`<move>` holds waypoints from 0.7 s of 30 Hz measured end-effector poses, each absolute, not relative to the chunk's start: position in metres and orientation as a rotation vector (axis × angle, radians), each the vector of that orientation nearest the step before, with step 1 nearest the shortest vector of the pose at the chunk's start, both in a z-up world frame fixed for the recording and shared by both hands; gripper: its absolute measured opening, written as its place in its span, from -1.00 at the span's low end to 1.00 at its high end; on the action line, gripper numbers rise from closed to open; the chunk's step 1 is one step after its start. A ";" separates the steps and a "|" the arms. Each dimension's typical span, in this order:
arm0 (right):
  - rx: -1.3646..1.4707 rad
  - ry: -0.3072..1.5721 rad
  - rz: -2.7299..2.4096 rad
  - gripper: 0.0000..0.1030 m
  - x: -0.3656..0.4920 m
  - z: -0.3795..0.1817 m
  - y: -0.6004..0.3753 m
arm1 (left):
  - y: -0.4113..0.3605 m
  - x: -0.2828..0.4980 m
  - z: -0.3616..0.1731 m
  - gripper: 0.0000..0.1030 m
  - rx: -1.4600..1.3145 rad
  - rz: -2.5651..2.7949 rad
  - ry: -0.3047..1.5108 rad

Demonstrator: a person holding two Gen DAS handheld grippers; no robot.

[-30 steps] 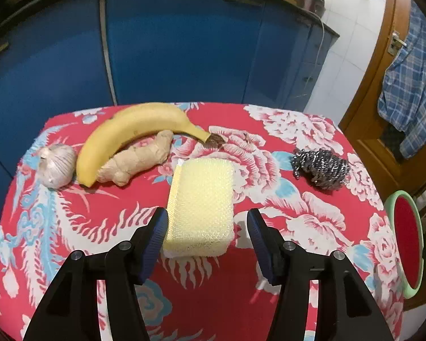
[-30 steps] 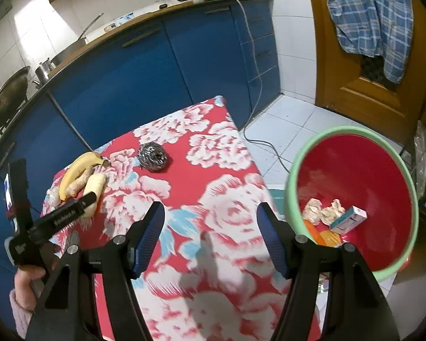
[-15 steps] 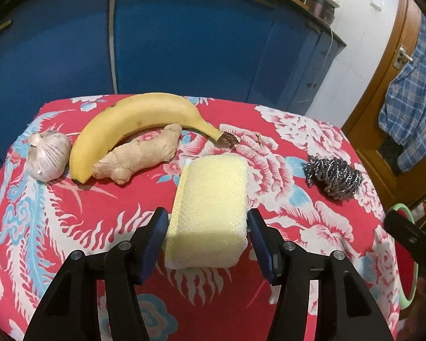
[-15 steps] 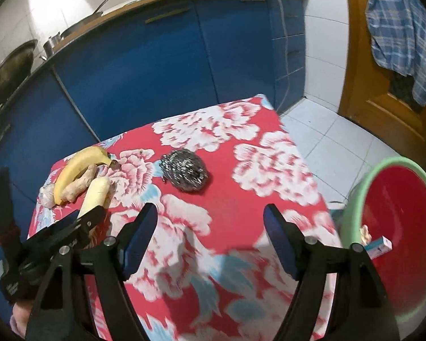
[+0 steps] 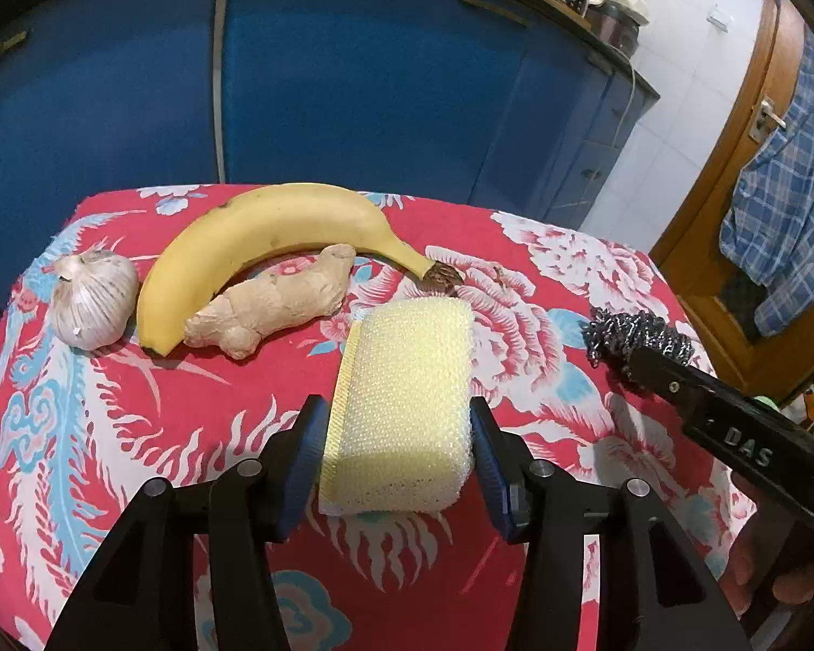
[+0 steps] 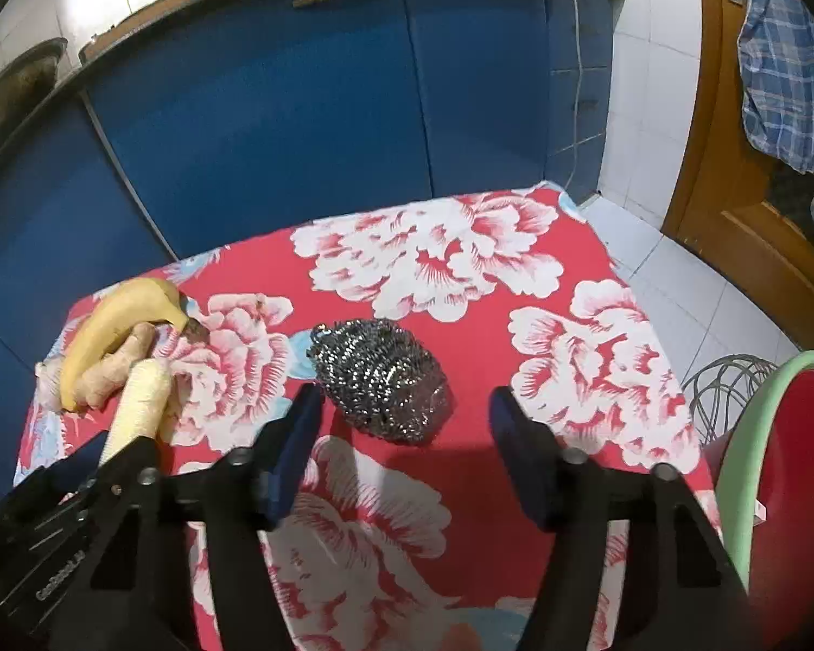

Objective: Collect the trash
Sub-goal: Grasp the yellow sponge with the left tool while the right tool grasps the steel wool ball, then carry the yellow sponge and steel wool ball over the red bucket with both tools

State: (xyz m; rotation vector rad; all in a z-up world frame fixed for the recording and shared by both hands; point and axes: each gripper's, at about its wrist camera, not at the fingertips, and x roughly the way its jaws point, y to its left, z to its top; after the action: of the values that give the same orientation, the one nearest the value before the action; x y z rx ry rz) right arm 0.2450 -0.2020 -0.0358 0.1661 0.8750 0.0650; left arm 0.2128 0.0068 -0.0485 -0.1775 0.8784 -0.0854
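The left claw [image 5: 399, 453] has just closed onto the yellow sponge [image 5: 401, 396], while the right claw [image 6: 404, 447], narrowing, stands open at six o'clock of the steel scourer [image 6: 382, 380].

Small desk [image 5: 515, 586] draped in red floral cloth; on it a garlic bulb [image 5: 93, 299] at far left, just beside a banana [image 5: 255, 233] curving around a ginger root [image 5: 277, 298]; yellow sponge [image 5: 401, 407] nearer the front; steel scourer [image 6: 382, 377] well apart at right.

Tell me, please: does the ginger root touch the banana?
Touching. In the left wrist view the ginger root lies pressed against the inner curve of the banana, with no tablecloth showing between them.
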 end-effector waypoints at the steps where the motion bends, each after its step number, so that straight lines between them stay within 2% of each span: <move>1: 0.172 0.876 0.070 0.17 0.246 -0.038 -0.202 | 0.006 0.213 -0.049 0.02 -0.174 -0.084 0.878; 9: 0.150 0.866 0.103 -0.43 0.243 -0.040 -0.193 | 0.006 0.213 -0.050 0.01 -0.166 -0.085 0.872; 19: 0.192 0.810 0.133 -0.48 0.200 -0.013 -0.207 | 0.011 0.211 -0.048 -0.04 -0.189 -0.091 0.868; 21: 0.205 0.795 0.130 -0.48 0.188 -0.007 -0.213 | 0.011 0.209 -0.046 -0.09 -0.188 -0.093 0.859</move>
State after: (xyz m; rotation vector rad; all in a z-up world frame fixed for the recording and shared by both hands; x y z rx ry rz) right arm 0.1878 -0.2127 -0.0074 0.2046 0.7953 0.1304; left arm 0.2094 0.0109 -0.0462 -0.1881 0.8592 -0.0928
